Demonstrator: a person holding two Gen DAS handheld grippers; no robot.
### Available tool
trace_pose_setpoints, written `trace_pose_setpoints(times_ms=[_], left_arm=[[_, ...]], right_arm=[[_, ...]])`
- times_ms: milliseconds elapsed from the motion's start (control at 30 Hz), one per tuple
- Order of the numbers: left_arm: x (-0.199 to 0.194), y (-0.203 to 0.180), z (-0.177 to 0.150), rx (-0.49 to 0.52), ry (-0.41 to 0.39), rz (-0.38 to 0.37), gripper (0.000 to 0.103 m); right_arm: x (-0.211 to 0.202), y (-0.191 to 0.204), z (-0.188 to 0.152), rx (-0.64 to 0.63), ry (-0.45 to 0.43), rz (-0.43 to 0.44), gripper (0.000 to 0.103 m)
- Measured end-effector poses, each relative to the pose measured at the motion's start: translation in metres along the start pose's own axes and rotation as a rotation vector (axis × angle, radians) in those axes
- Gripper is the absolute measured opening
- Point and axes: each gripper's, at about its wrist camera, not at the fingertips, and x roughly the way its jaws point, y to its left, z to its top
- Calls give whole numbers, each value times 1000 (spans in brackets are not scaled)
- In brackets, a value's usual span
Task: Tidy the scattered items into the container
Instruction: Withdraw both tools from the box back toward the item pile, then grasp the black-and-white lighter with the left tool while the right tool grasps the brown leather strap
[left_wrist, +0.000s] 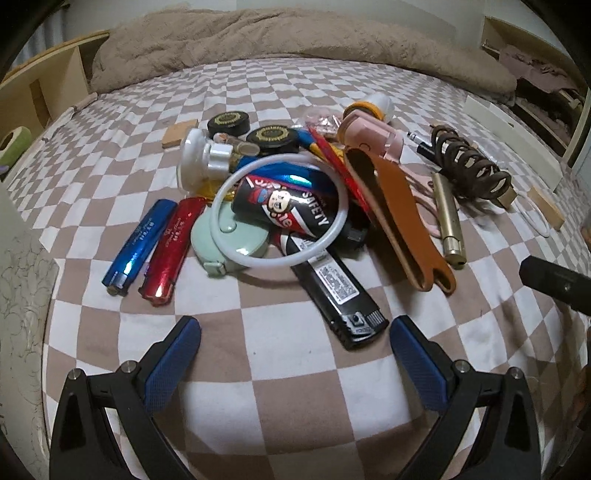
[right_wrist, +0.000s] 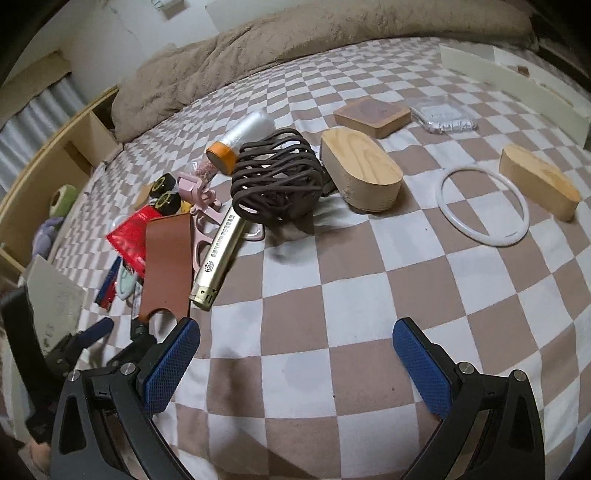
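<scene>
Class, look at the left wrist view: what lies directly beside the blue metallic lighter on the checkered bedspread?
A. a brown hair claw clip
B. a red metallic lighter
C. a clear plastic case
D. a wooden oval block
B: the red metallic lighter lies alongside the blue metallic lighter, roughly parallel to it, at the left edge of the pile on the checkered bedspread.

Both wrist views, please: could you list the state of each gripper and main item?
Left gripper: open, empty, above the bed.
Right gripper: open, empty.
Long black lighter: flat, nearest the left gripper.
White plastic ring: propped on the pile.
Gold metal tube: lying flat.
Oval wooden box: upright, lid on.
</scene>
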Motion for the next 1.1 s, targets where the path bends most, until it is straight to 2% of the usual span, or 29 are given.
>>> trace_pose_setpoints(times_ms=[200,300,467,567,733,833,1100], left_arm=[[2,-5,-2,20,-3,26,103],[3,-5,-2,14,4,22,103],[1,-5,0,9,-12,-5,102],[-2,-9,1,30,-28,-29,88],[-6,-16,2,70,-50,-63,54],[-7,-17,3,75,-55,-88,42],[-12,-11,-2,55,-52,-134,35]], right_arm=[[6,8,-8,-66,-1,-65,103],[11,13,-14,-143,4,-102,103],[16,20,-15,-180,7,-164,103],[14,21,-15,-178,5,-176,103],[9,22,-15,-182,-4,-183,103],[10,24,-13,-165,-15,-161,103],[10,40,-7,-134,-42,-68,103]])
